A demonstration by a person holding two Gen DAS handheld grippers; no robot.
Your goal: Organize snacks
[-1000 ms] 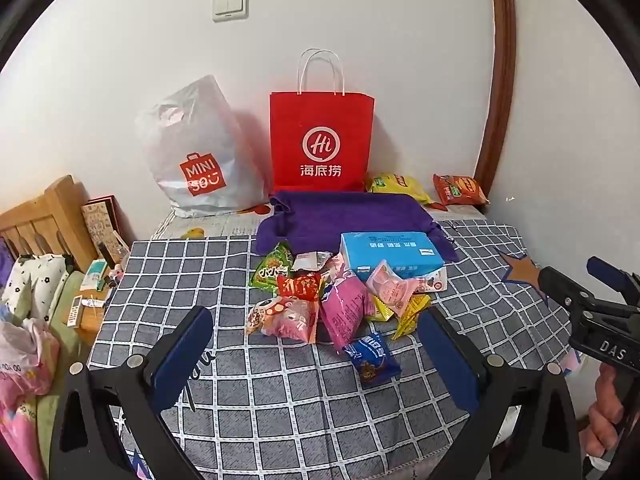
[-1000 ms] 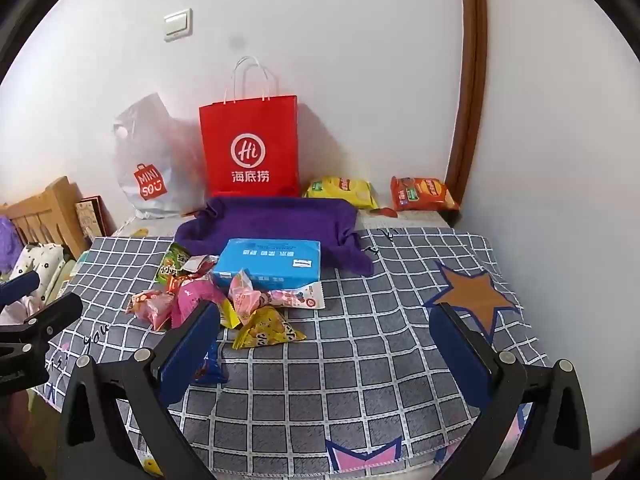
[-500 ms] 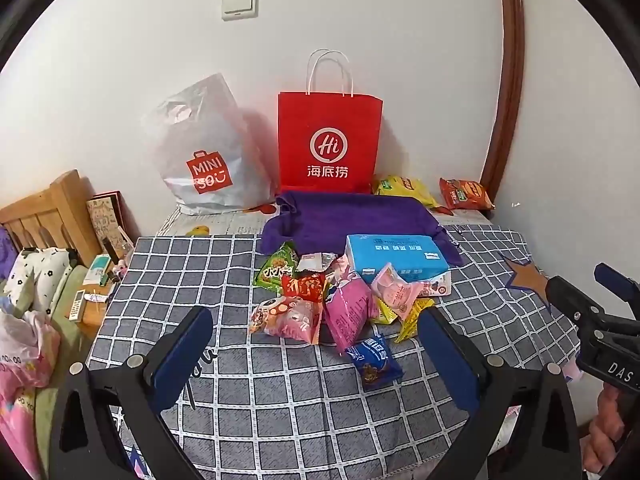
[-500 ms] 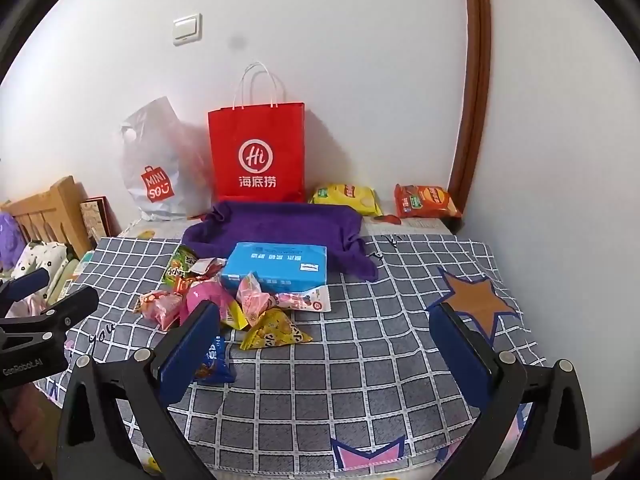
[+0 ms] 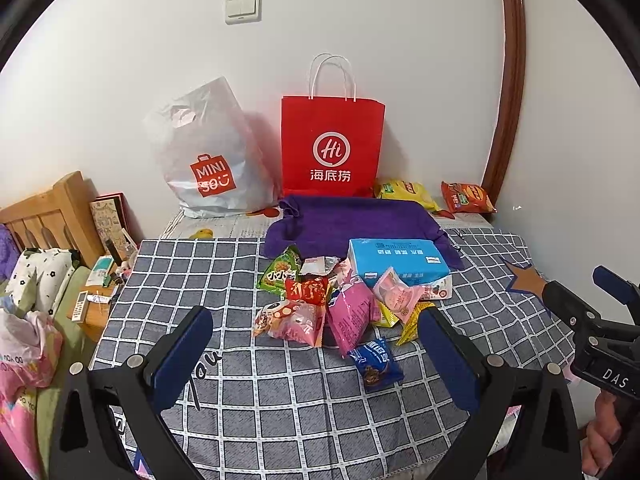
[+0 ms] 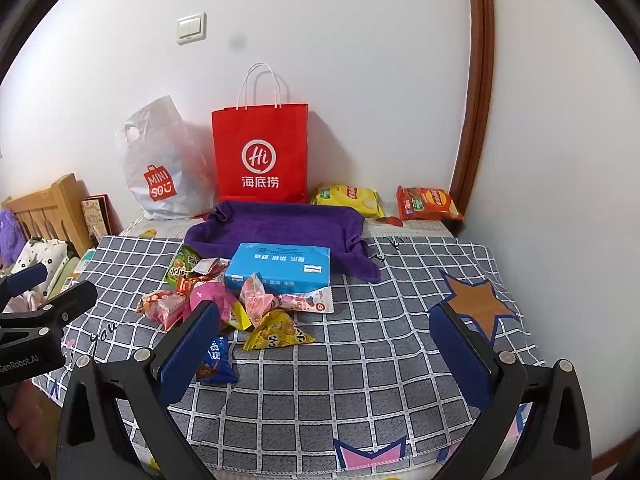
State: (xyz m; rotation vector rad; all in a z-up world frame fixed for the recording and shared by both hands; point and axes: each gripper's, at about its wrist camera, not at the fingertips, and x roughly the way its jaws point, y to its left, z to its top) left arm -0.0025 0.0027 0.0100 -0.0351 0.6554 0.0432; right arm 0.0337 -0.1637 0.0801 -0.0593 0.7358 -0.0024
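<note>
My left gripper point(image 5: 316, 354) hangs with its blue-padded jaws spread wide and nothing between them; my right gripper point(image 6: 326, 346) is likewise parted and empty, both above the grey cloth with a white grid point(image 5: 280, 408), soft and slightly rumpled. Nearest ahead of my left jaws lies a small dark blue glossy foil packet point(image 5: 375, 363), flat on the cloth; in the right view it sits just behind my left-hand pad. Just beyond it is the heap of crinkly snack packets point(image 5: 320, 304): a shiny pink pouch point(image 5: 352, 316), a pale pink wrapper with a mushroom print point(image 5: 290, 320), a red sachet point(image 5: 308, 290), a green triangular pack point(image 5: 280, 270), and a yellow pyramid-shaped bag point(image 6: 276, 330) on the heap's right edge. Behind the heap, touching it, rests a rectangular light blue soft-wrapped pack point(image 5: 396, 260); it lies partly on a plush purple towel point(image 5: 352, 220). Farthest, against the wall, stand a stiff red paper bag with white cord handles point(image 5: 332, 148) and a slack white plastic bag point(image 5: 204, 156); right of them lie a yellow crisp bag point(image 6: 348, 198) and an orange one point(image 6: 430, 202).
</note>
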